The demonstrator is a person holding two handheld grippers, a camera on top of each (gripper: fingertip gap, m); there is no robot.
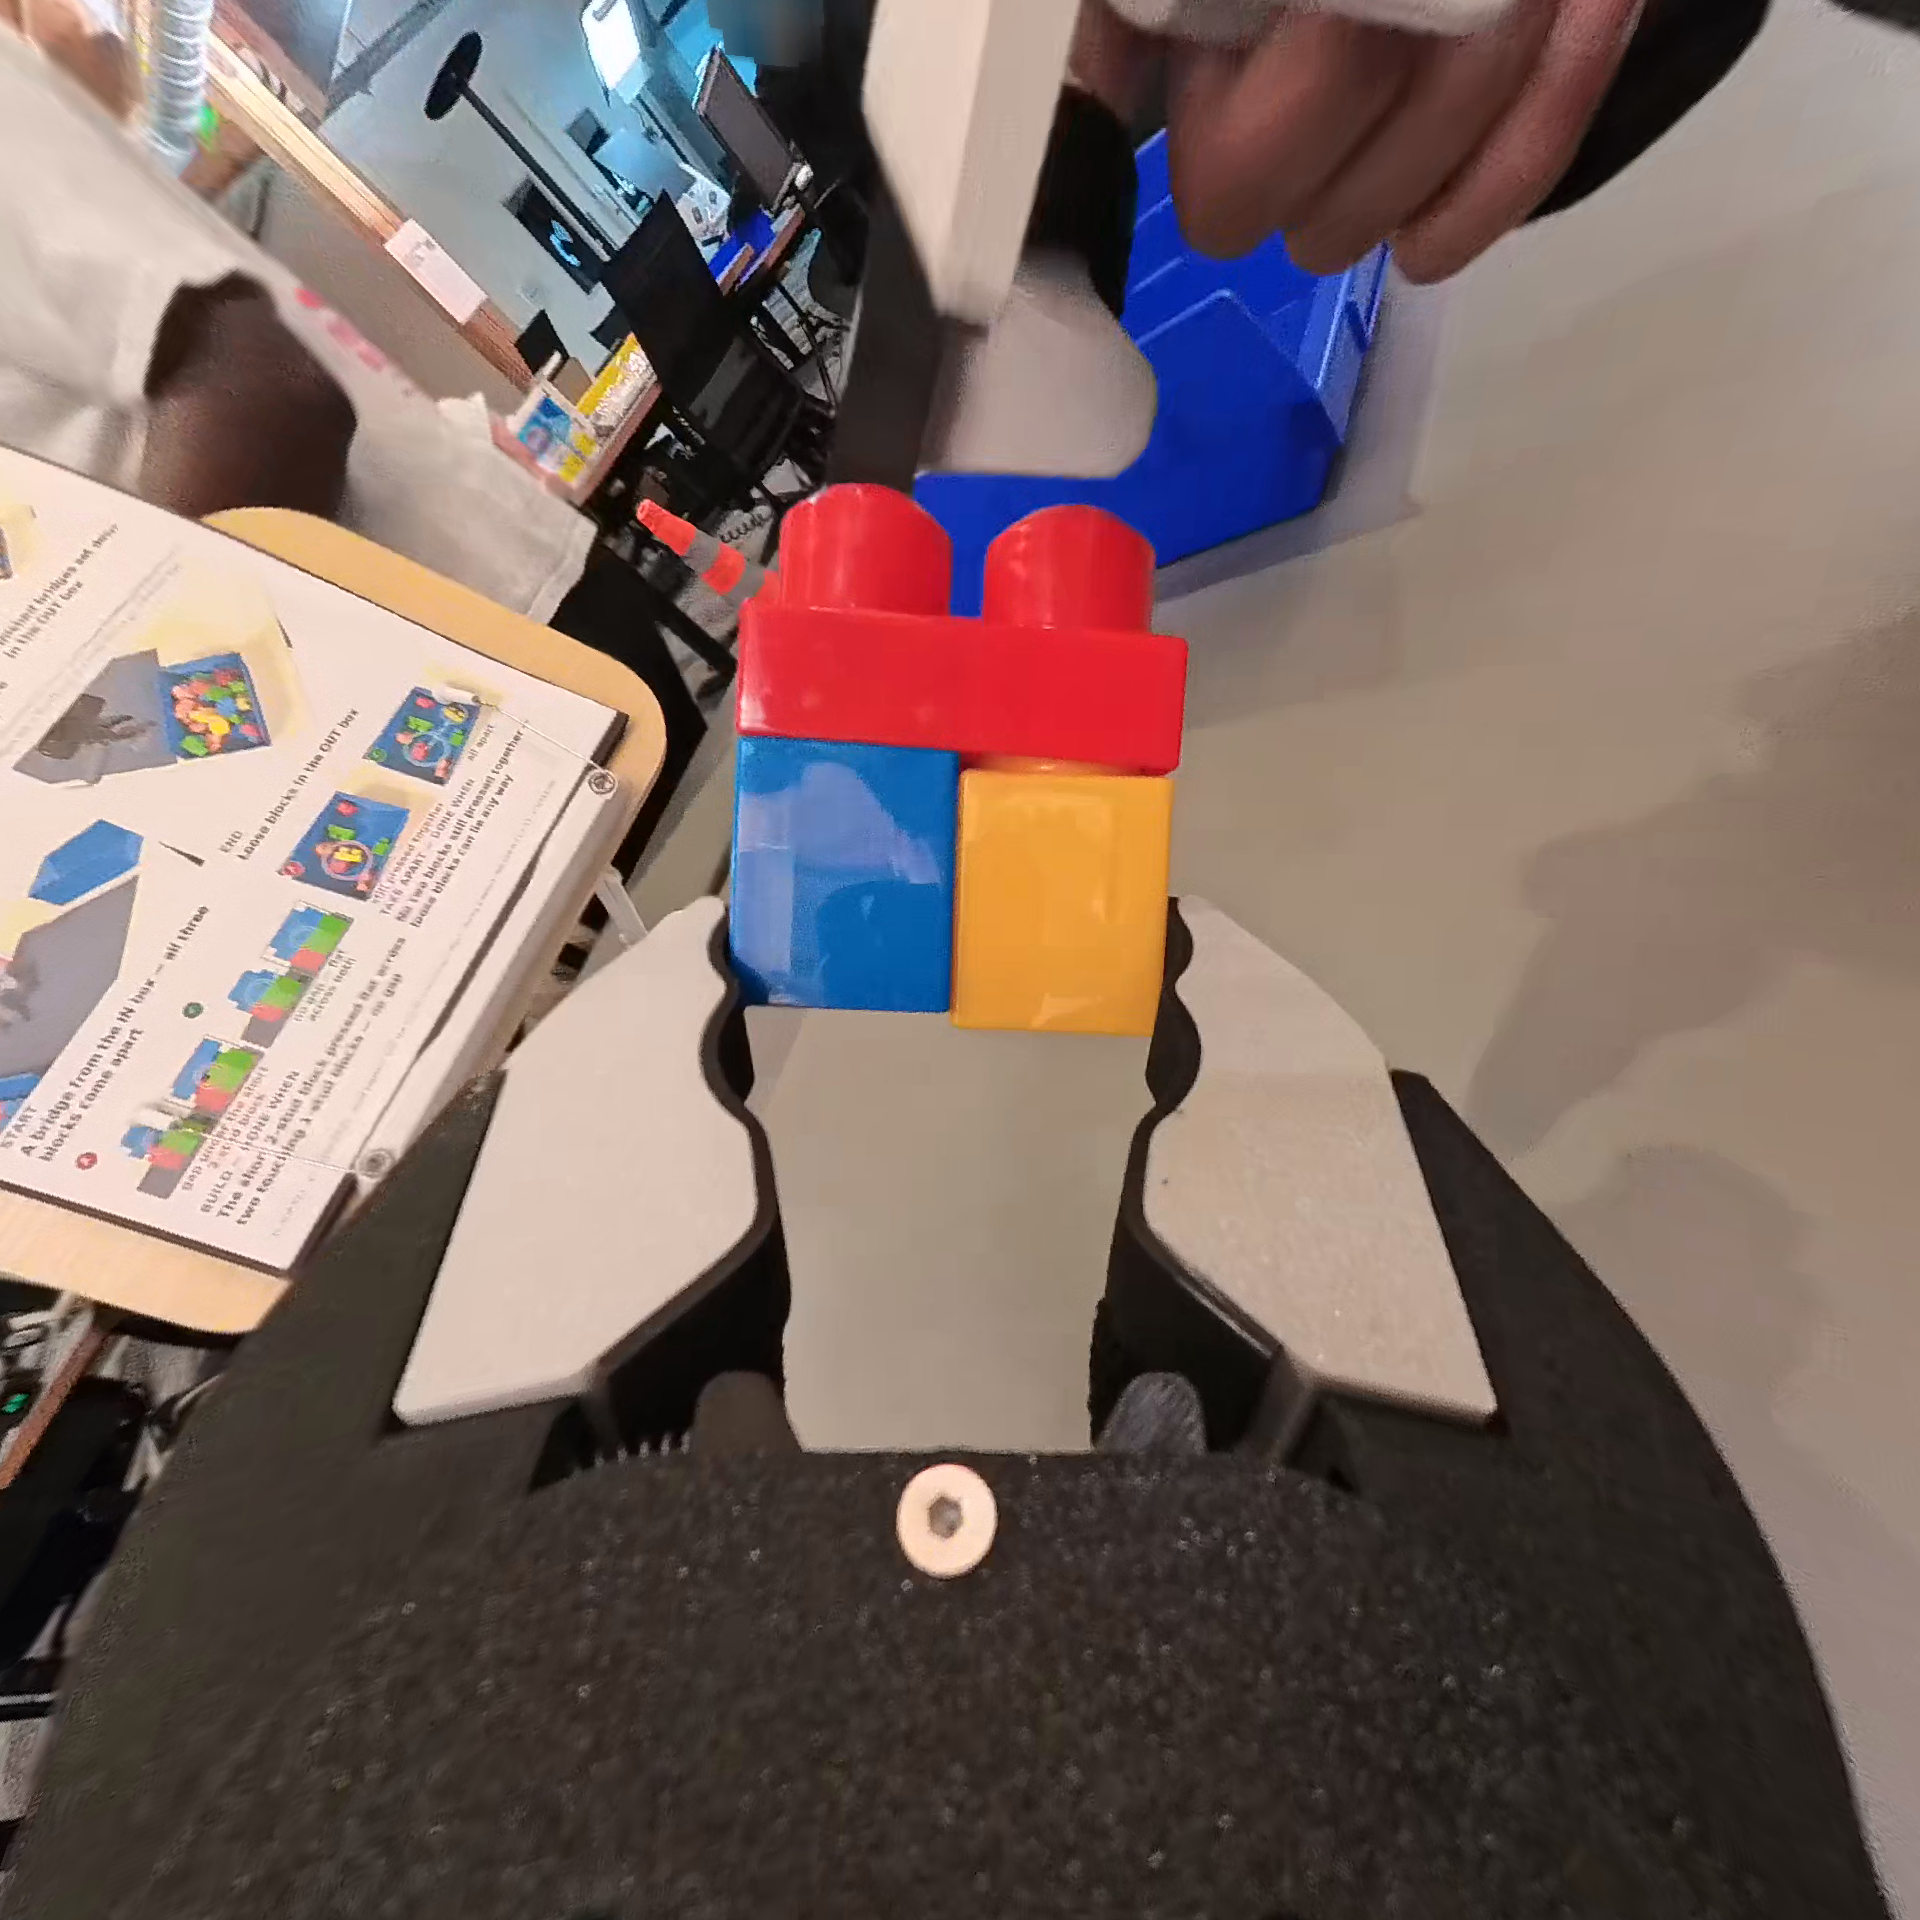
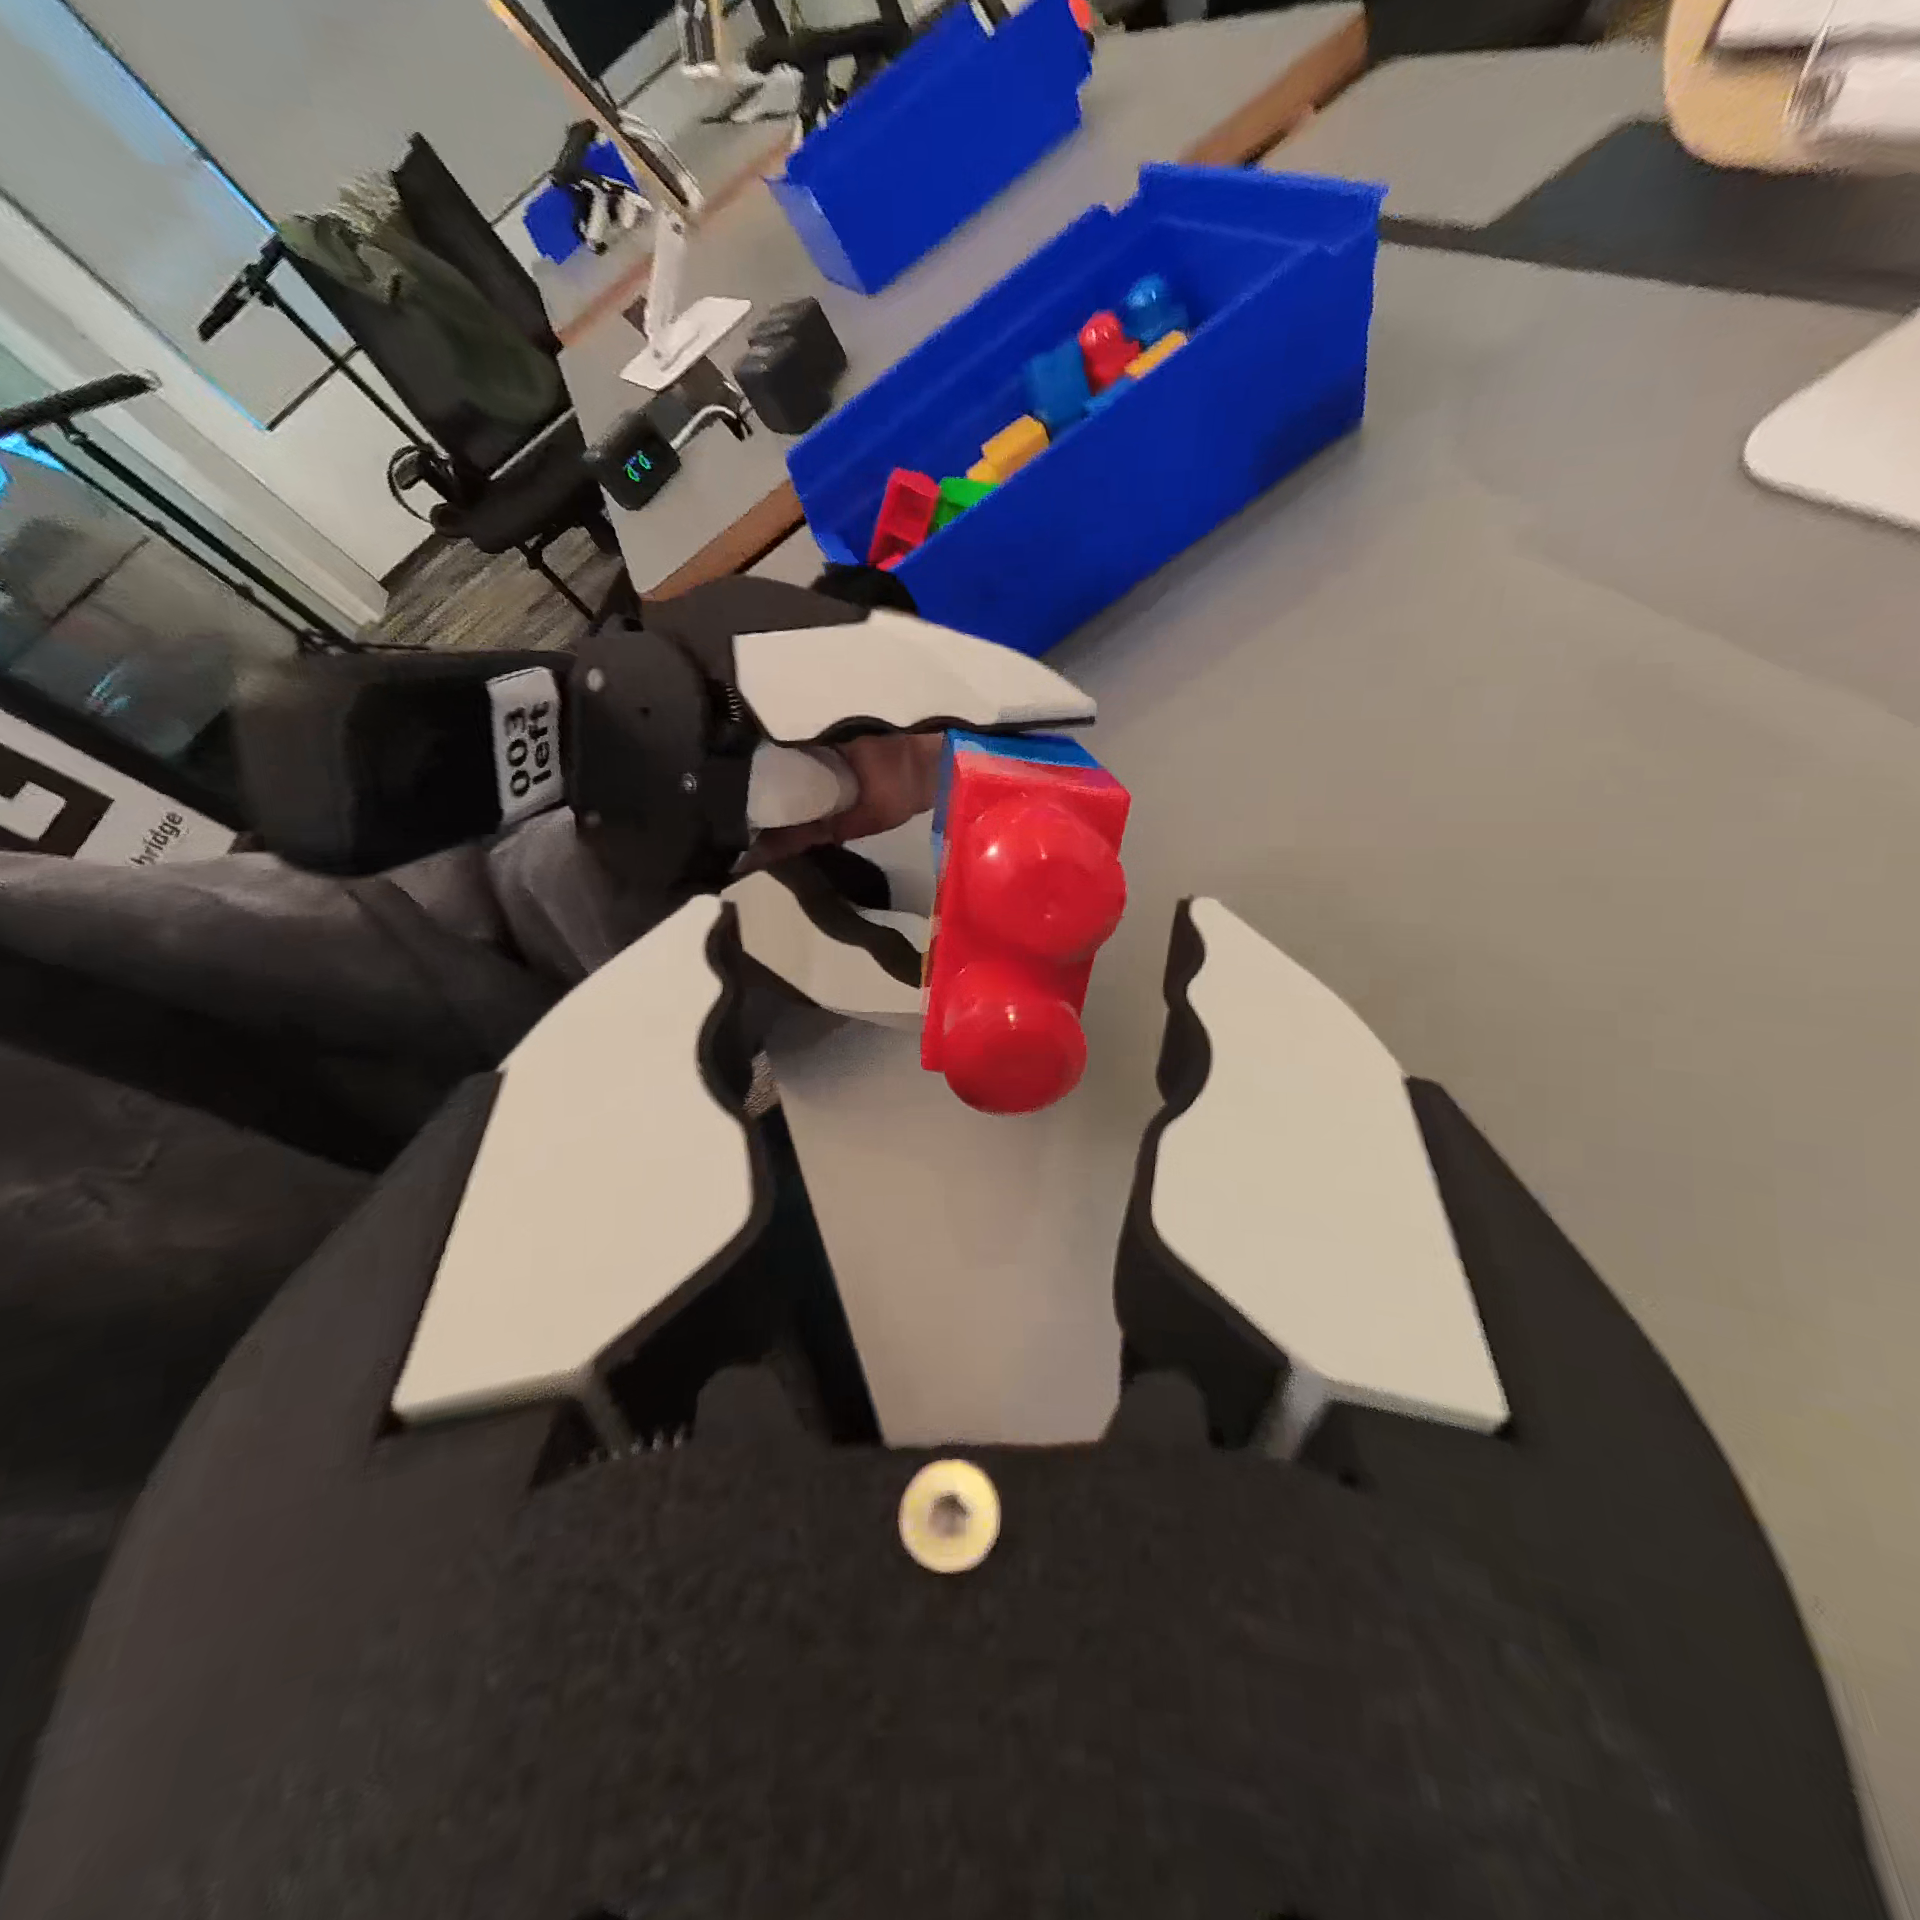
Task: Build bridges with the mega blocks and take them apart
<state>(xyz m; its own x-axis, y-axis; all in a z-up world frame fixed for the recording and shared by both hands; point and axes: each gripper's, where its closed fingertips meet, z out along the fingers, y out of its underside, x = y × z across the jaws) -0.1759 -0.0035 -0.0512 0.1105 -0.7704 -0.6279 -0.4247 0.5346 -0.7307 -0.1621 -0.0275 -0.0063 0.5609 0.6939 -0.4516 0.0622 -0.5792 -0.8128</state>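
Note:
My left gripper (image 1: 951, 935) is shut on a small bridge held in the air. Its fingertips press the outer sides of a blue block (image 1: 842, 873) and a yellow block (image 1: 1060, 894) that stand side by side. A red two-stud block (image 1: 961, 681) spans their tops. In the right wrist view the left gripper (image 2: 987, 852) comes in from the left, and the red block (image 2: 1023, 935) points its studs at the camera. My right gripper (image 2: 956, 925) is open. Its fingers stand on either side of the red block, apart from it.
A blue bin (image 2: 1091, 520) with several loose blocks sits on the grey table (image 2: 1507, 831), and a second blue bin (image 2: 935, 135) stands behind it. One blue bin (image 1: 1226, 416) shows in the left wrist view. An instruction sheet on a clipboard (image 1: 260, 883) lies to the left. A hand (image 1: 1403, 135) is at the top. About 6 centimeters separates my left fingertips from my right.

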